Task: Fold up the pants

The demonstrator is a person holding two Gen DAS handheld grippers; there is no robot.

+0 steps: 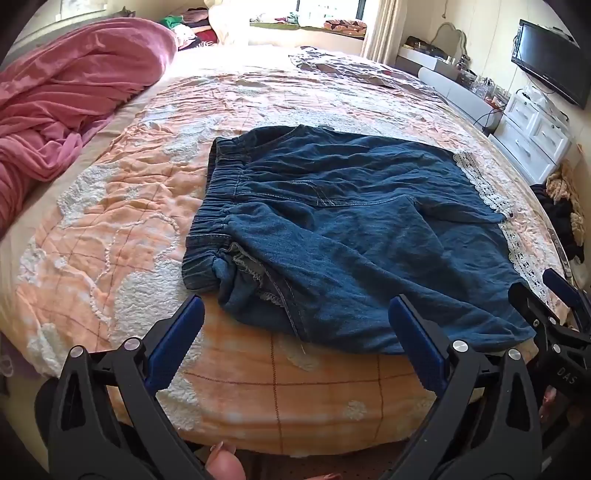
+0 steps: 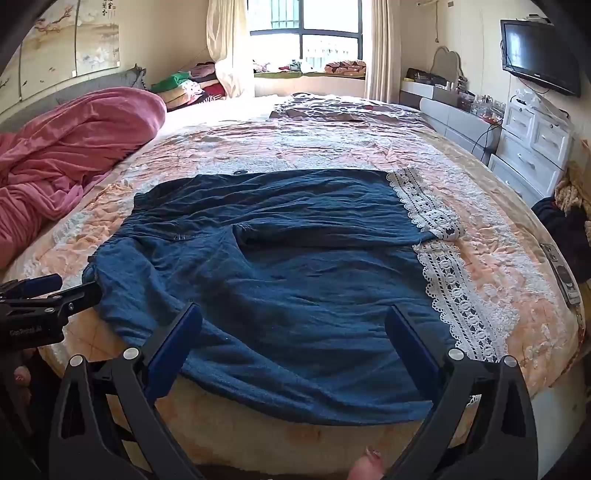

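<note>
The pants (image 2: 280,273) lie spread on the bed (image 2: 332,122) near its front edge, waistband (image 1: 210,206) to the left, both legs running right, the nearer leg reaching the edge. A lace trim (image 2: 454,295) finishes the leg ends on the right. The left gripper (image 1: 295,336) hovers before the waistband end, the right gripper (image 2: 293,343) before the leg end, each with fingers apart over the near hem. A bunched blanket (image 2: 74,147) sits at the left. Behind the bed is a window (image 2: 303,22); drawers (image 2: 532,147) and a television (image 2: 535,55) stand along the right wall.
</note>
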